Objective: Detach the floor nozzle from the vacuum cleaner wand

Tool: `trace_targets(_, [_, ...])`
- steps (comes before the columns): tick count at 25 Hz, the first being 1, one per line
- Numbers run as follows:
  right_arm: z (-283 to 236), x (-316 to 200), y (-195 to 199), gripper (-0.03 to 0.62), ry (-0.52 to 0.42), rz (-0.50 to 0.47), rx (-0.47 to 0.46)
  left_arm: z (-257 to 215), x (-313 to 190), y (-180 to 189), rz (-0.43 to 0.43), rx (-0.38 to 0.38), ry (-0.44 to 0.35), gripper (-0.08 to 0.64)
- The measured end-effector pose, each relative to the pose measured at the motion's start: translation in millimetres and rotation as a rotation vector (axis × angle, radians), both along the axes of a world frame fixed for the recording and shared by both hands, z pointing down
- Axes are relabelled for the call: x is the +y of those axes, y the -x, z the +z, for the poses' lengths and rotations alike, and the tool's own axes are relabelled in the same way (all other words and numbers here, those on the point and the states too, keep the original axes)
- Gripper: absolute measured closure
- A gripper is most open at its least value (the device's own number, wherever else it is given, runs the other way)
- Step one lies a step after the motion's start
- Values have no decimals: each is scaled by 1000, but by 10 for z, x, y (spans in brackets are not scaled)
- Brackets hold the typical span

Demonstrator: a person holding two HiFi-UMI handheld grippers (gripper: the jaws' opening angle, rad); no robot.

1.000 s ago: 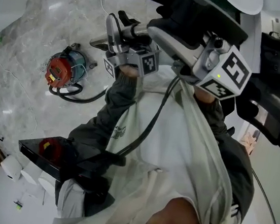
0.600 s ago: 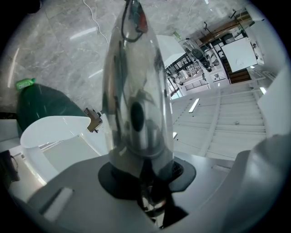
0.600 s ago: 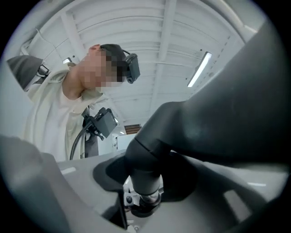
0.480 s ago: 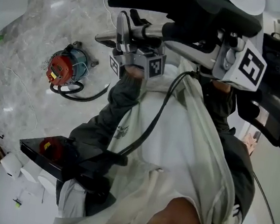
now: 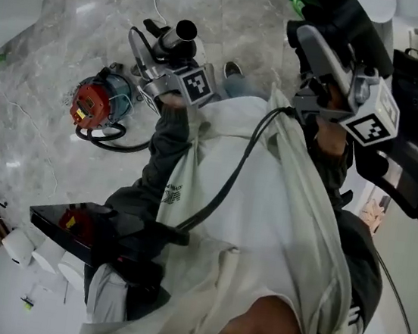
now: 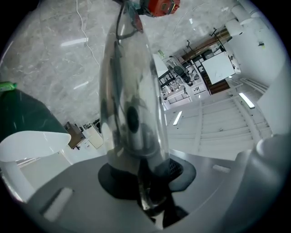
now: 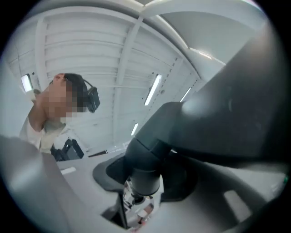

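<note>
Wand (image 5: 182, 35) and floor nozzle (image 5: 330, 9) held apart over marble floor (image 5: 68, 22), one in each gripper.

The left gripper (image 5: 157, 50) is clamped narrowly round the silvery wand, whose open dark end shows free. The right gripper (image 5: 326, 46), its jaws set wider, grips the dark floor nozzle by its neck, well clear of the wand. Bare floor lies open at upper left. A red and blue canister (image 5: 91, 105) with a coiled black hose (image 5: 109, 142) sits beside the left arm, and a black case (image 5: 56, 222) lies at lower left by a white wall edge. The top frame edge cuts the nozzle off, so its full shape is probably wider than shown. The person's pale clothing (image 5: 262, 230) hides everything below the hands. In the right gripper view, the nozzle body blocks half the room.
</note>
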State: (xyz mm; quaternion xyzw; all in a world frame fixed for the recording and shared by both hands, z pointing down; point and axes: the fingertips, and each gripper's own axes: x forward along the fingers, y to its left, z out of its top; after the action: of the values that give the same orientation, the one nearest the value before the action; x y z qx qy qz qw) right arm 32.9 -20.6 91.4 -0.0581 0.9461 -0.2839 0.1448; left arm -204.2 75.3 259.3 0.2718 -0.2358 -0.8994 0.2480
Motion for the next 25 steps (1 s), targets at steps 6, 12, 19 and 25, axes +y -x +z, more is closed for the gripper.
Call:
trace_targets(6, [421, 305, 325, 419, 107, -97, 42, 46, -37, -58, 51, 17, -4, 442])
trace_targets(12, [586, 287, 363, 419, 93, -59, 117, 92, 18, -19, 46, 41, -12, 442])
trace_targets(19, [664, 324, 277, 419, 90, -48, 148, 114, 28, 5, 29, 41, 2, 442])
trace_targets(25, [671, 335, 235, 419, 80, -52, 158, 99, -9, -59, 44, 43, 0, 440])
